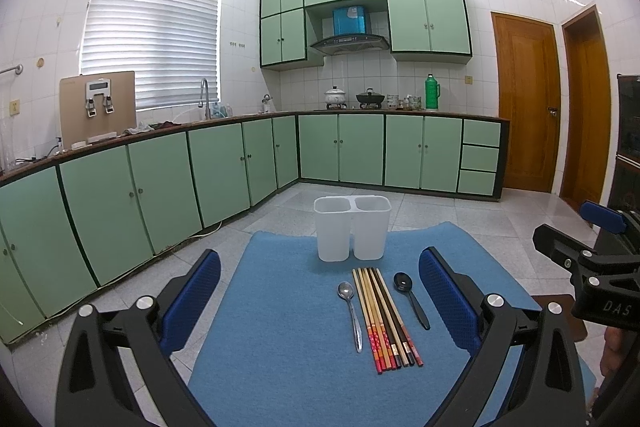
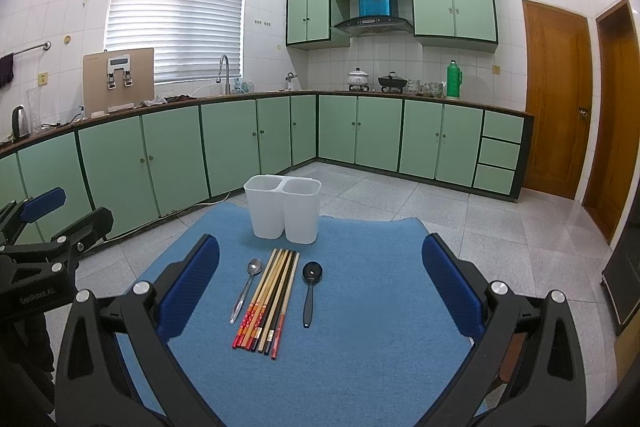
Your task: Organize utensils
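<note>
Blue mat [image 1: 280,307] holds spoons, chopsticks [image 1: 384,319] — left gripper [image 1: 320,303] and right gripper [image 2: 320,291] gape, empty.

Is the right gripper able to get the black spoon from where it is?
Probably yes. The right gripper is open and holds nothing, and the black spoon lies flat on the blue mat straight ahead, apart from the chopsticks, with nothing over it.

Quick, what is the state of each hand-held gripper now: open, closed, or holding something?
Left hand-held gripper: open, holding nothing, above the blue mat.
Right hand-held gripper: open, holding nothing.
</note>
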